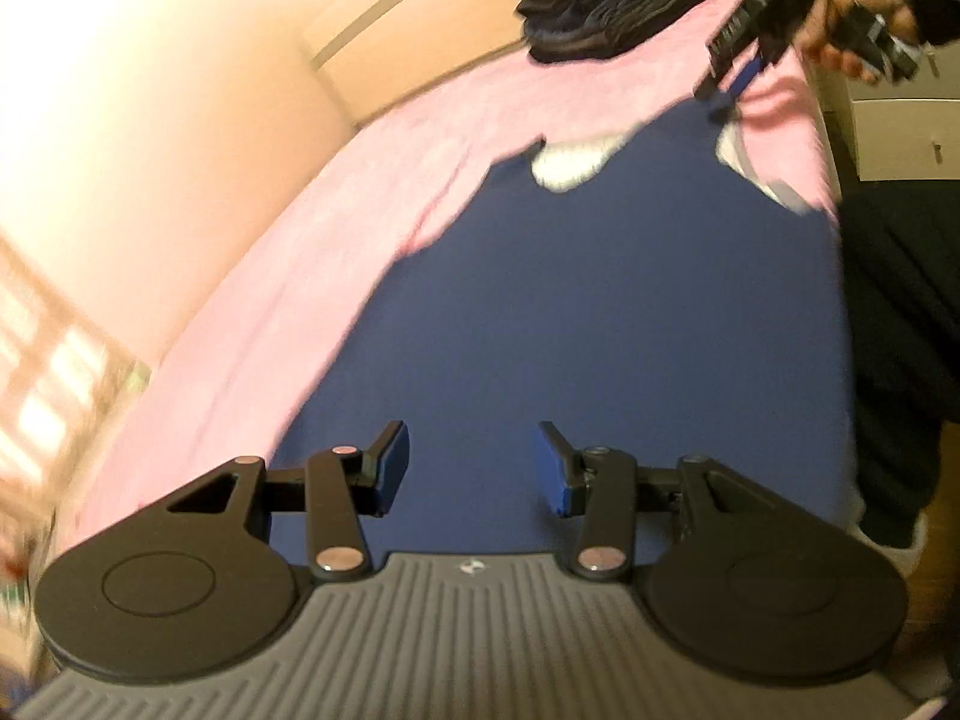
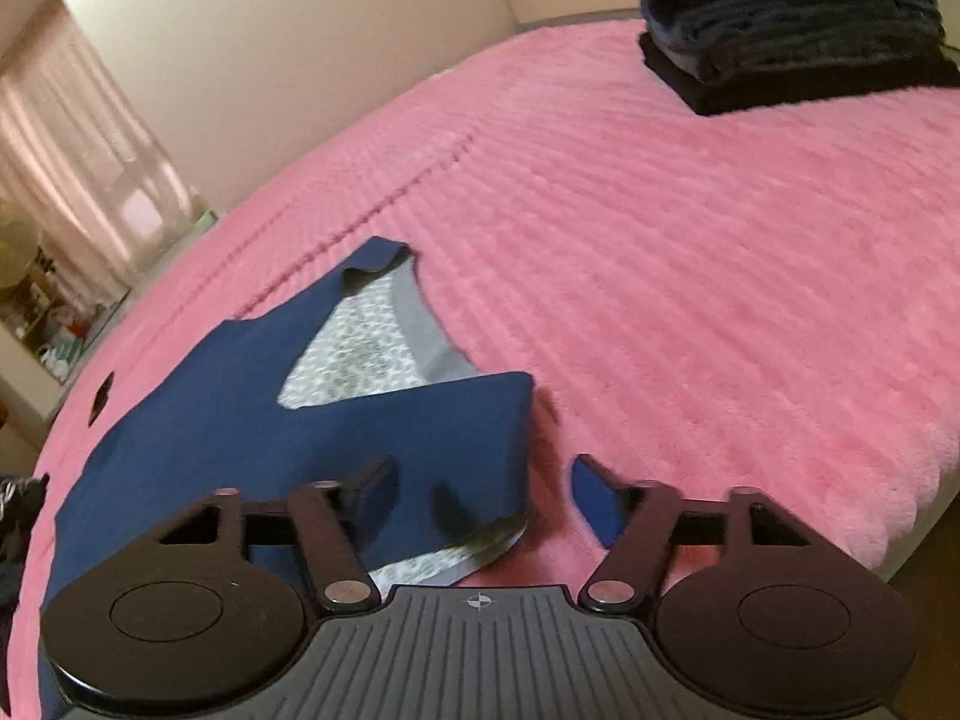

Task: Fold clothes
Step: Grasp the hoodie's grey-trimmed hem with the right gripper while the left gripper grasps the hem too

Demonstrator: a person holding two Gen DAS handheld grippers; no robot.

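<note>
Lying on the pink bed [image 2: 690,252]: blue shirt [image 2: 336,432], one side folded over (grey lining showing). Left tool [image 1: 474,468] and right tool [image 2: 483,498] both half open, holding nothing. Waiting behind: dark folded stack [image 2: 792,30]. More folding still needed.

A pink ribbed blanket [image 2: 690,252] covers the bed, a pale curtain [image 2: 78,180] hangs beside a cream wall [image 2: 288,60], and white drawers [image 1: 900,132] stand nearby.

free: pink bed cover [image 2: 690,276], bare from 12 to 3 o'clock of the blue garment [image 2: 372,426] | obstacle: stack of dark folded clothes [image 2: 792,24] at 1 o'clock, far edge | wall [image 2: 288,60] at 11 o'clock
</note>
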